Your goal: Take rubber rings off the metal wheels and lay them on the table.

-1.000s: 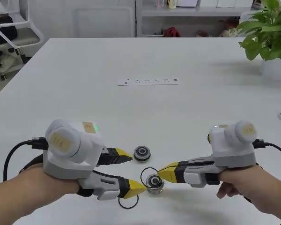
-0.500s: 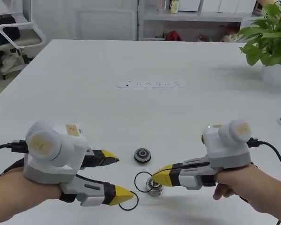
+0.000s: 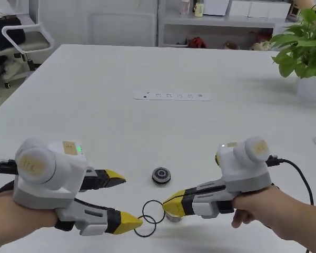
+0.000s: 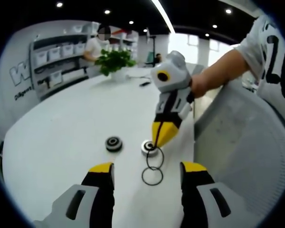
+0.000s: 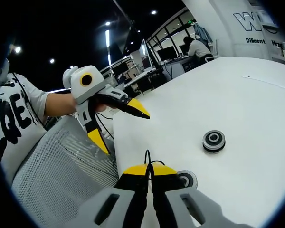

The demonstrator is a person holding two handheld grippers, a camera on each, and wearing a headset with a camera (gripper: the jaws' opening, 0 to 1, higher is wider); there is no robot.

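Right gripper (image 3: 171, 202), jaws clenched on a rubber ring (image 3: 152, 209), tips pointing to 9 o'clock; left gripper (image 3: 125, 201), jaws spread and empty, faces it. The seemingly bare metal wheel (image 3: 173, 215) sits just under the right tips. The pinched ring trails toward 8 o'clock, long axis 2-to-8, over the table (image 3: 147, 132).

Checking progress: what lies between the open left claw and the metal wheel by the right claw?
Left gripper view: a thin black rubber ring flat on the white table, and a second ring pinched in the right claw.
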